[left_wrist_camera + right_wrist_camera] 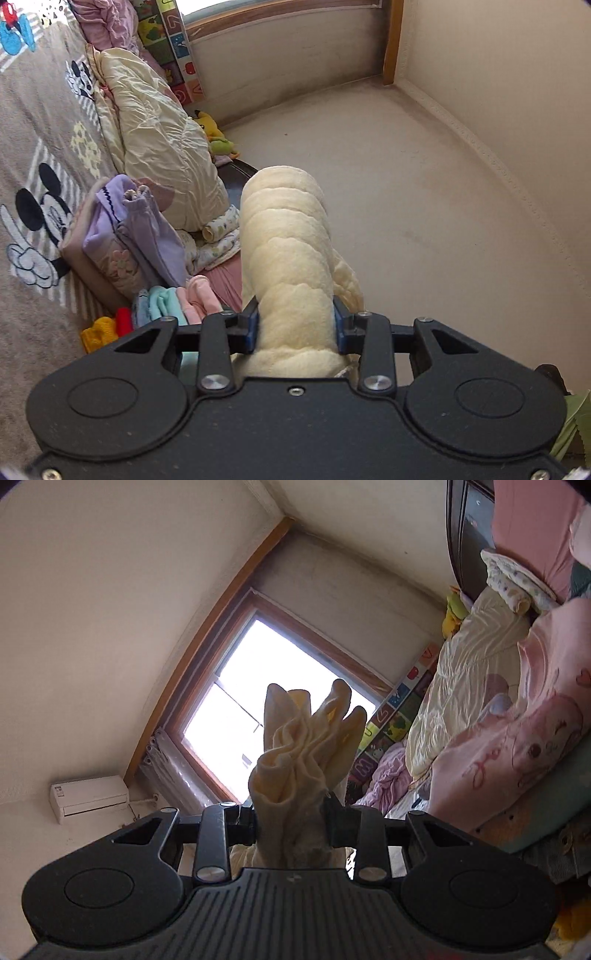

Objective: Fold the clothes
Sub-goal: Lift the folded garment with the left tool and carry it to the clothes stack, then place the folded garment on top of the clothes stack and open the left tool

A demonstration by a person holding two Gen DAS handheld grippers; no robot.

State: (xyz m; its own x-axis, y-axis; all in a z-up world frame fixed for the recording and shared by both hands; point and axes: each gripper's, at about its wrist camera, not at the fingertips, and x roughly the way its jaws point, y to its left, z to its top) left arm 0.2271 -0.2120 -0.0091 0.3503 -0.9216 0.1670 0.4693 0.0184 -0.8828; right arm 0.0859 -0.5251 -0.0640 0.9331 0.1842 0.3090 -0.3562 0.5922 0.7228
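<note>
A cream fleece garment (pixel 286 258) is bunched between the blue-padded fingers of my left gripper (pixel 297 326), which is shut on it; the cloth stands up in a thick roll ahead of the jaws. My right gripper (pixel 291 819) is shut on another bunched part of the cream garment (pixel 299 753), whose folds fan out above the jaws against the window (pixel 258 709). Both grippers are raised and tilted up toward wall and ceiling. The cloth between the two grips is hidden.
A bed with a Mickey Mouse blanket (pixel 40 206) lies at left, bearing a cream quilt (pixel 159 147), a lilac and pink folded pile (pixel 129 236) and small coloured clothes (pixel 170 302). Pink bedding (pixel 517 738) fills the right view. An air conditioner (pixel 90 797) hangs on the wall.
</note>
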